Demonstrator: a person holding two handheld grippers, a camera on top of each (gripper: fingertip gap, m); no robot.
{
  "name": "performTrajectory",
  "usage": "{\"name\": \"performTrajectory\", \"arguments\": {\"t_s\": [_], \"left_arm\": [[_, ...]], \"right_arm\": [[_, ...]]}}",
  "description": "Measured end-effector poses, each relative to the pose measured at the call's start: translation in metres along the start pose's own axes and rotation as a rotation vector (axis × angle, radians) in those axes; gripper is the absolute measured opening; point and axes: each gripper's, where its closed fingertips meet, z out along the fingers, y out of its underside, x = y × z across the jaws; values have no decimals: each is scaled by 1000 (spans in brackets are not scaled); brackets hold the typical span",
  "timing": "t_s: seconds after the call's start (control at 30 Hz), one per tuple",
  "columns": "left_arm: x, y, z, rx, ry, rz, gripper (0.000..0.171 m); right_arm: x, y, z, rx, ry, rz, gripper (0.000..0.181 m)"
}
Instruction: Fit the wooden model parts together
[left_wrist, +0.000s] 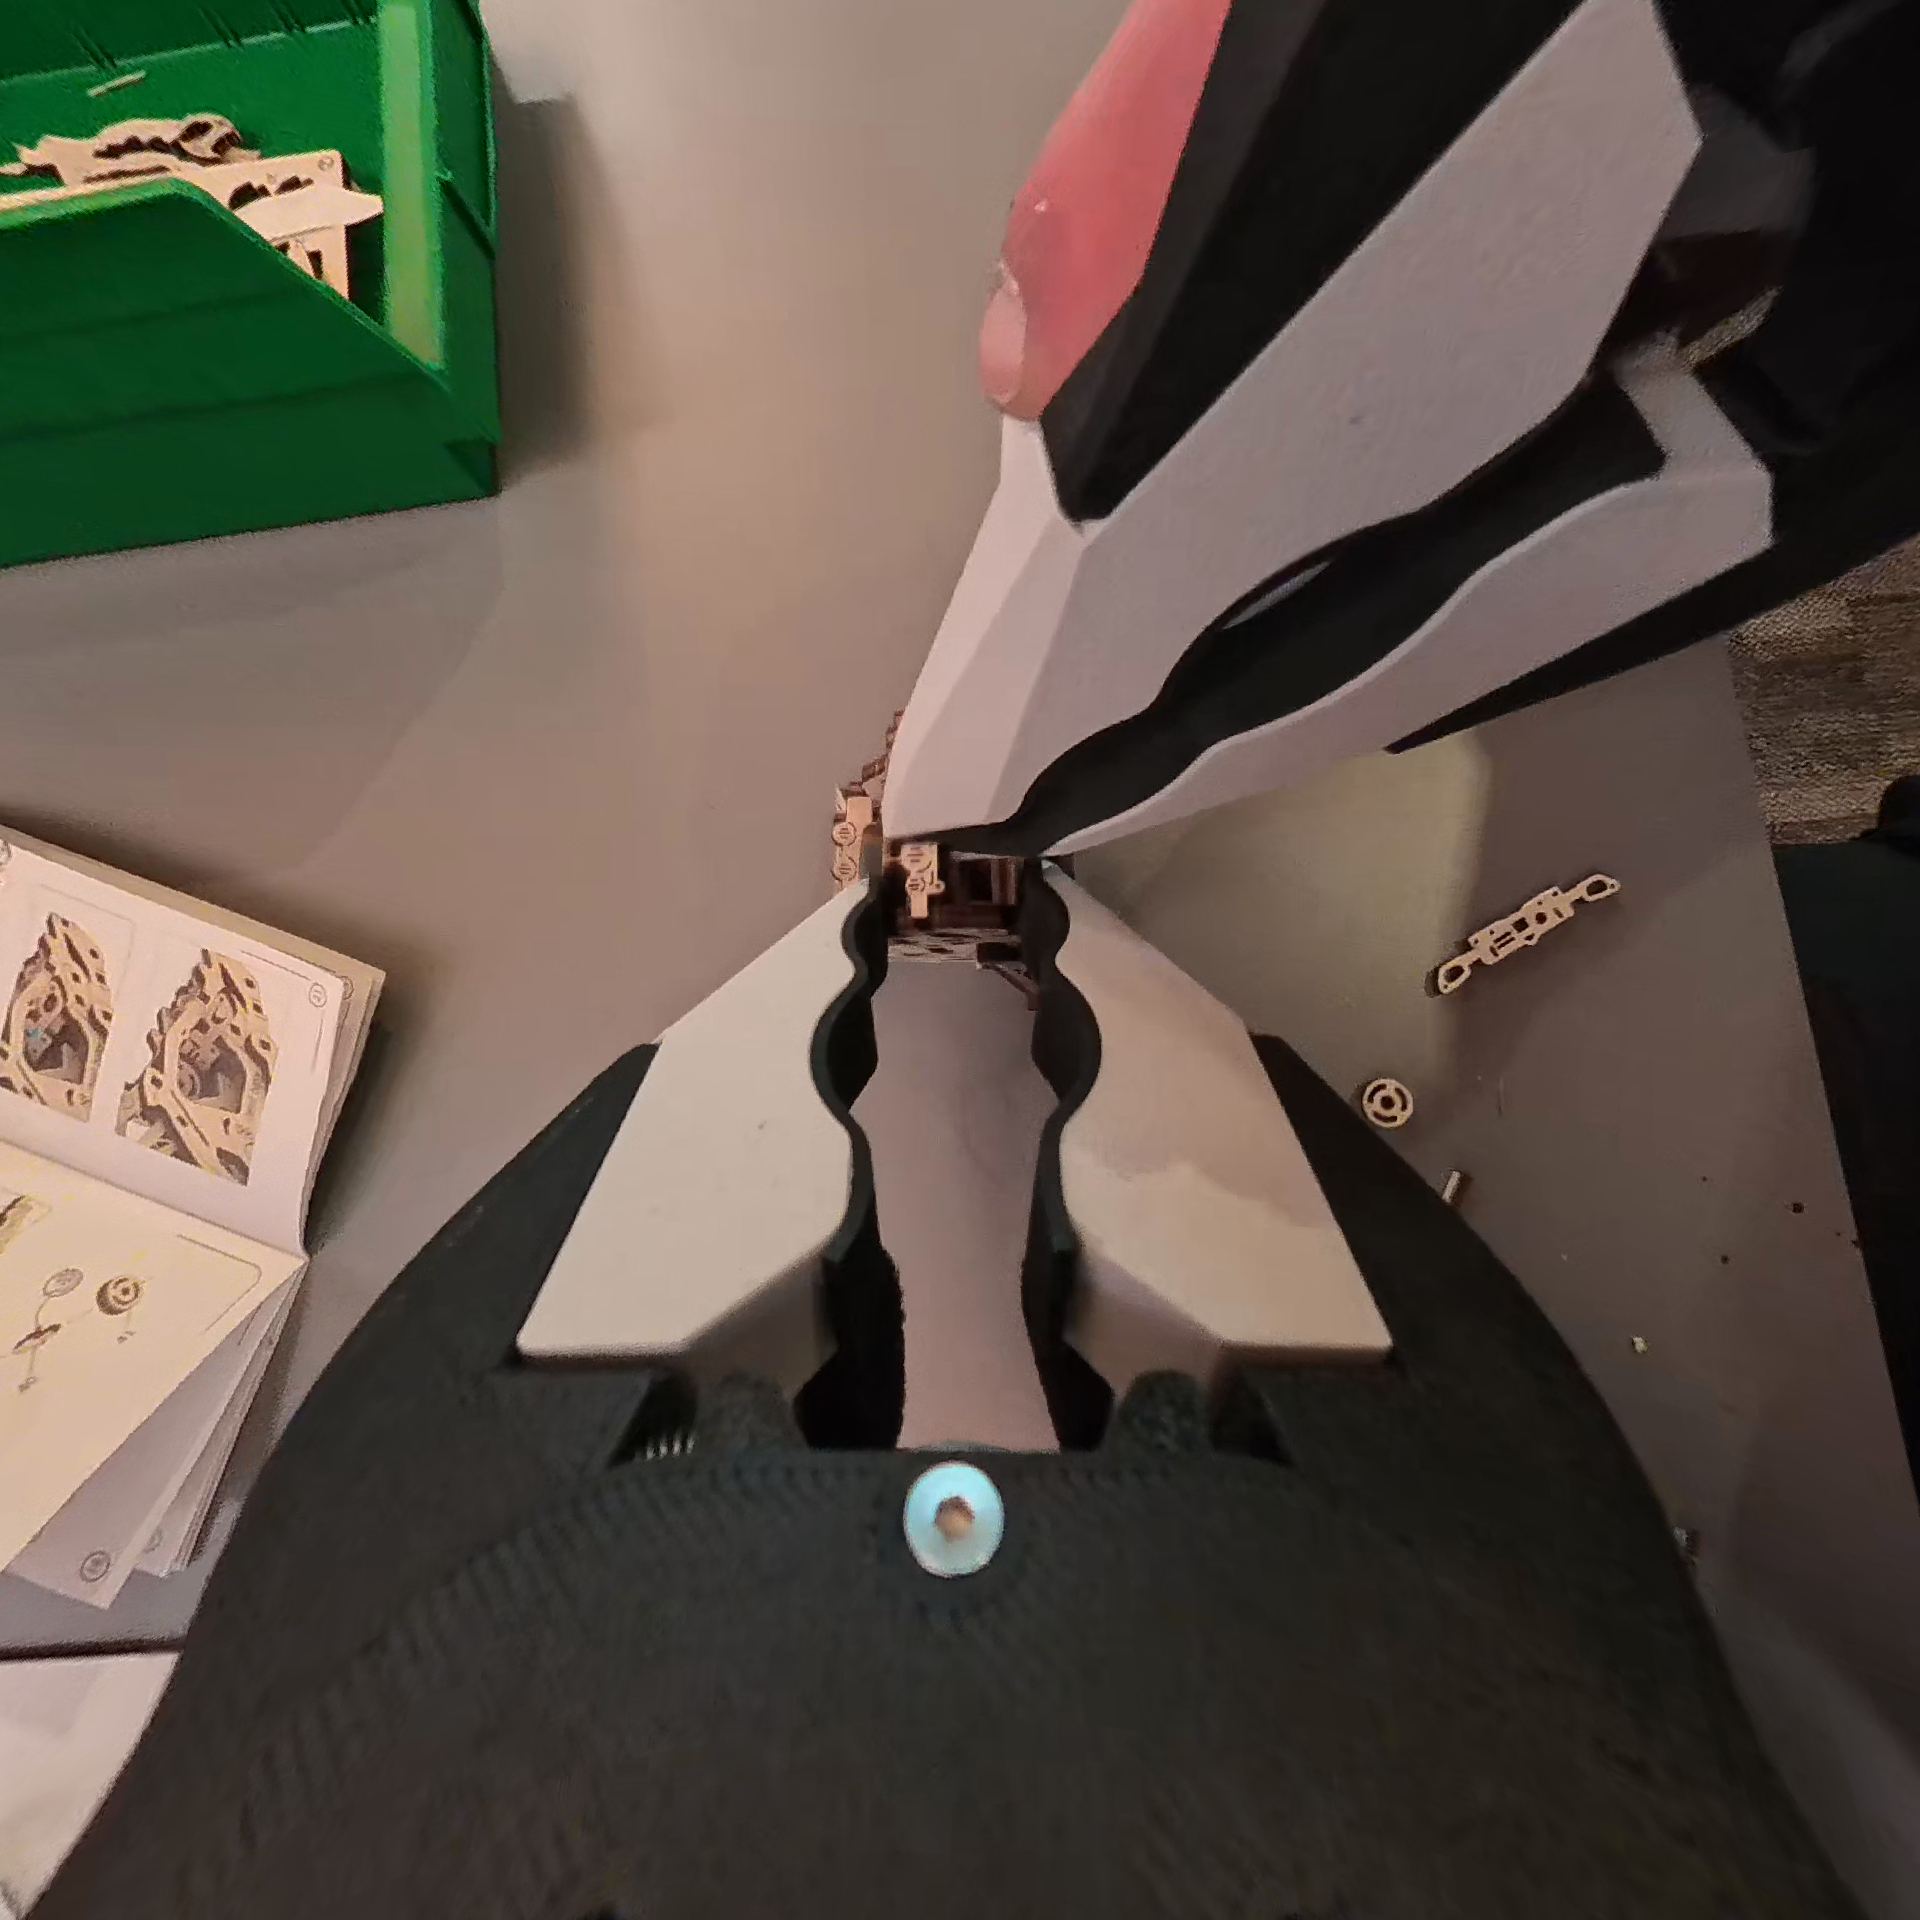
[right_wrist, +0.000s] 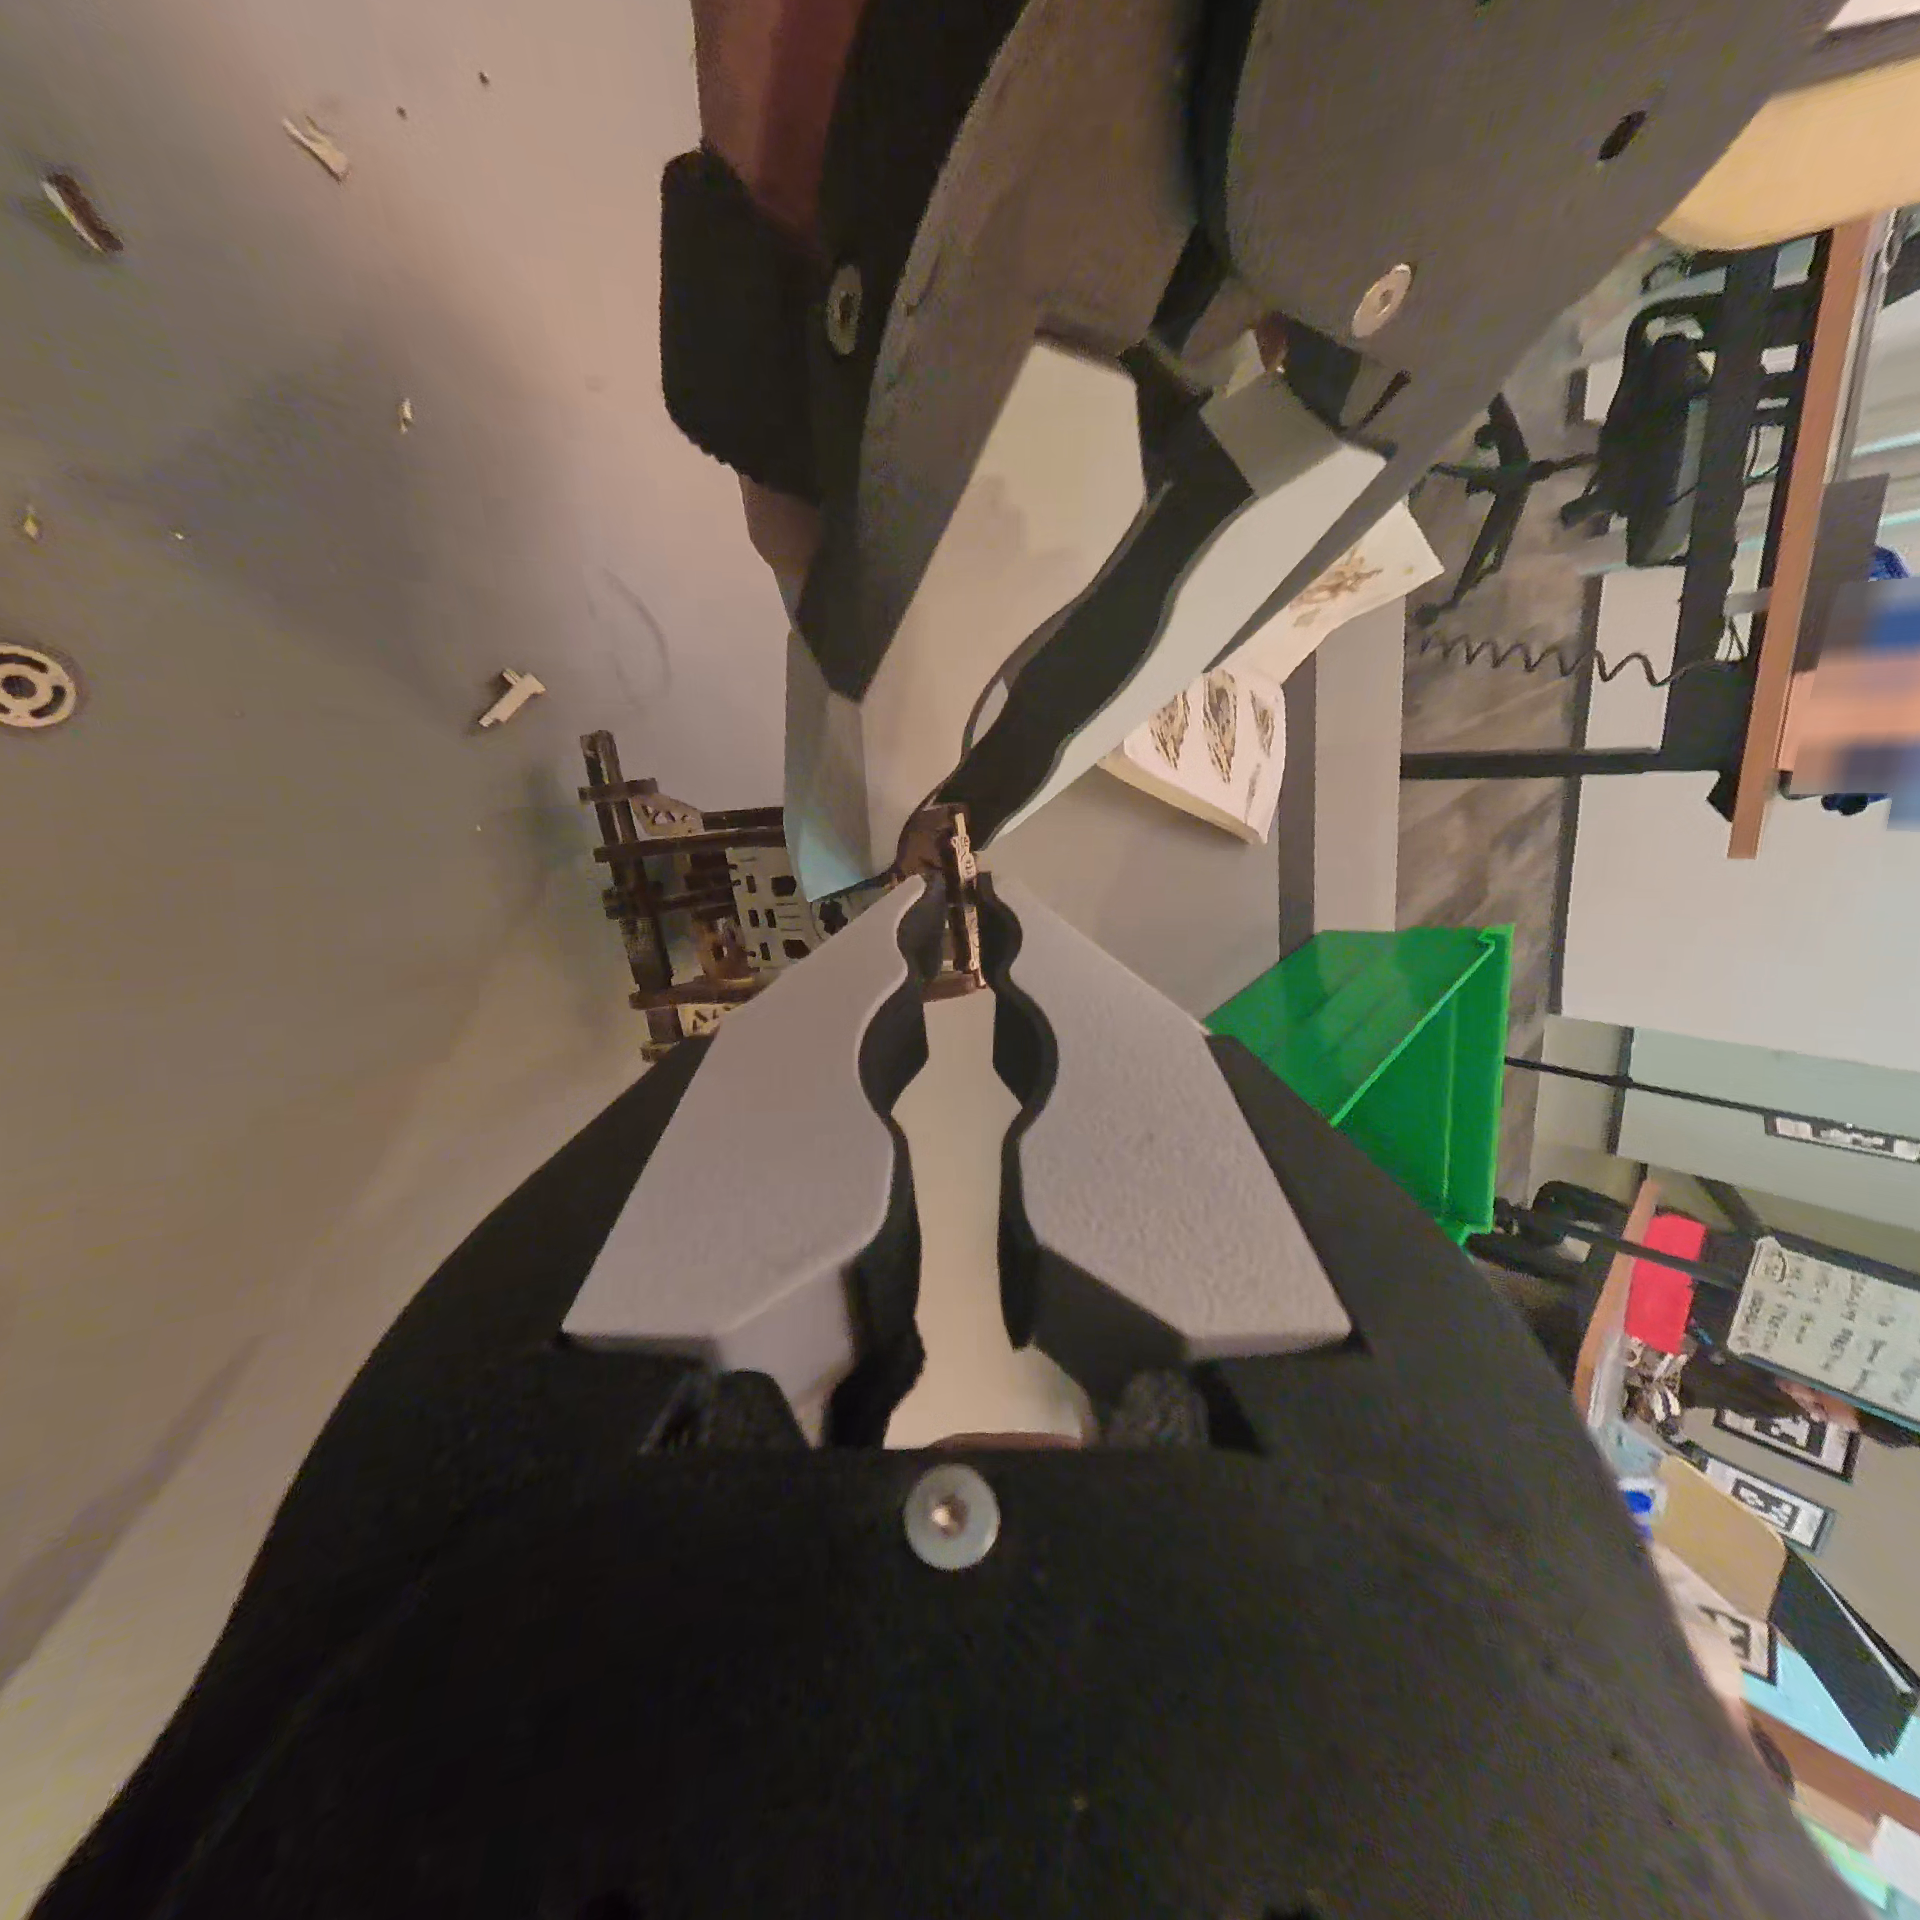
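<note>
My left gripper (left_wrist: 956, 899) is shut on a partly built wooden model (left_wrist: 940, 914), which sits between its fingertips just above the grey table. The model shows more fully in the right wrist view (right_wrist: 707, 904) as a dark frame of stacked slats. My right gripper (right_wrist: 951, 899) is shut on a small, thin wooden part (right_wrist: 961, 930) held upright against the model's edge. In the left wrist view the right gripper (left_wrist: 971, 831) comes in from the upper right, tips touching the model's top. In the right wrist view the left gripper (right_wrist: 925, 826) comes down from above.
A green bin (left_wrist: 208, 343) with wooden sheets stands at the far left, also seen in the right wrist view (right_wrist: 1382, 1049). An open instruction booklet (left_wrist: 156, 1143) lies on the left. A loose flat part (left_wrist: 1527, 935) and a small ring (left_wrist: 1389, 1101) lie on the right, near the table's edge. Only a small space, under 4 cm, lies between the two pairs of fingers.
</note>
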Motion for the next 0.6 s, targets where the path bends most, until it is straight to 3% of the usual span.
{"name": "performTrajectory", "arguments": {"t_s": [0.27, 0.6], "left_arm": [[-12, 0, 3, -3, -51, -31, 22], [-14, 0, 4, -13, -86, -9, 23]], "right_arm": [[8, 1, 5, 67, 257, -58, 1], [8, 1, 3, 123, 415, -78, 0]]}}
